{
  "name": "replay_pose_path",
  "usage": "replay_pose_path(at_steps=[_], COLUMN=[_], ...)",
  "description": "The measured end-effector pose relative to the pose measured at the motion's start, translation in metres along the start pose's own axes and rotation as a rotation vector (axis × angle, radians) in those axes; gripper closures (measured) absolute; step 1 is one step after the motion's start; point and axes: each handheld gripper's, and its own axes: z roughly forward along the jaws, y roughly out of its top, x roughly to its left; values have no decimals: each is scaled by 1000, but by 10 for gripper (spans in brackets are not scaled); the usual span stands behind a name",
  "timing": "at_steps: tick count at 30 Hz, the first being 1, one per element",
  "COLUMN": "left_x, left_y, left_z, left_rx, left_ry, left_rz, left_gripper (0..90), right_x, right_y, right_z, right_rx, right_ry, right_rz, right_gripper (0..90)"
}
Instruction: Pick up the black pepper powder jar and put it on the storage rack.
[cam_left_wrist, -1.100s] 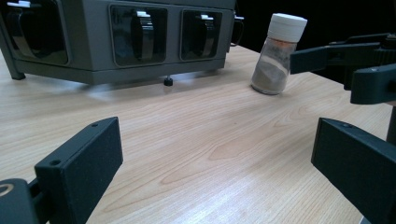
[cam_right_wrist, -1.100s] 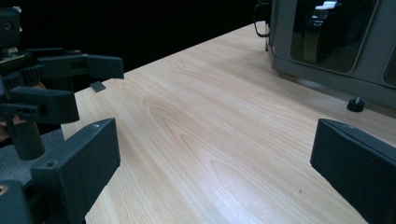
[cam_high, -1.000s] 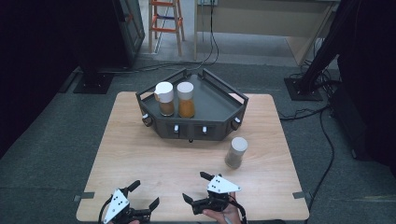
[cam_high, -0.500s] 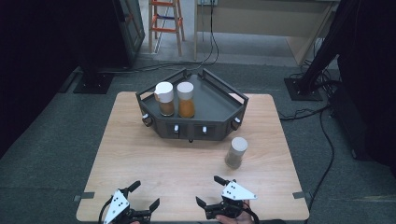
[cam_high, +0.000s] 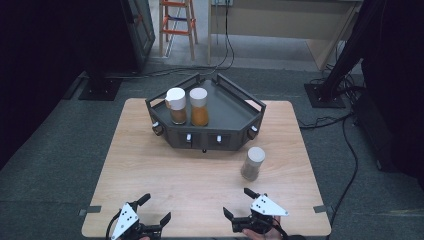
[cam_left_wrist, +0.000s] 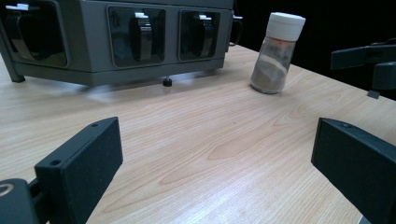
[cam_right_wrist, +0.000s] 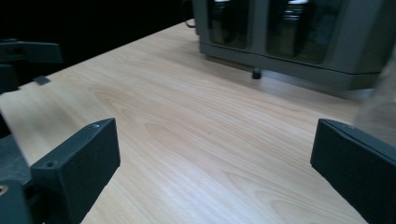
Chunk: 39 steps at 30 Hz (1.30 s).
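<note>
A dark grey angular rack (cam_high: 235, 107) stands at the back middle of the wooden table. Two white-capped jars stand in it, one with brown contents (cam_high: 176, 105) and one with orange contents (cam_high: 199, 106). A third jar (cam_high: 252, 163) with grey-brown powder stands upright on the table, right of the rack's front. My left gripper (cam_high: 155, 208) is open near the front edge, left of centre, holding nothing. My right gripper (cam_high: 236, 202) is open near the front edge, below the loose jar. The left gripper view has the loose jar (cam_left_wrist: 278, 53) far ahead, beyond the gripper (cam_left_wrist: 217, 154).
The rack's front face (cam_left_wrist: 116, 42) has several dark recesses with clips. In the right gripper view (cam_right_wrist: 215, 154) the rack (cam_right_wrist: 299, 37) lies ahead and the loose jar (cam_right_wrist: 380, 107) is a blur at the right edge. Bare wood (cam_high: 190, 175) lies between grippers and rack.
My right gripper has shifted to the right along the front edge and a little toward the person. The left gripper and the jars have stayed put.
</note>
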Motion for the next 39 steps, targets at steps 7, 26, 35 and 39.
replay_pose_path(at_steps=[7, 26, 35, 39], left_x=[0, 0, 0, 0], left_y=[0, 0, 0, 0], left_z=[0, 0, 0, 0], left_rx=[-2, -1, -1, 0], left_ry=[2, 2, 1, 1], left_rz=[-2, 0, 1, 0], left_gripper=[19, 19, 18, 19], right_x=[-8, -31, -41, -45], right_y=[1, 14, 17, 18], right_z=[-3, 7, 21, 27], right_rx=[-5, -4, 5, 11], right_ry=[-59, -225, -266, -285], right_rz=[16, 42, 51, 59], right_gripper=[13, 13, 14, 15])
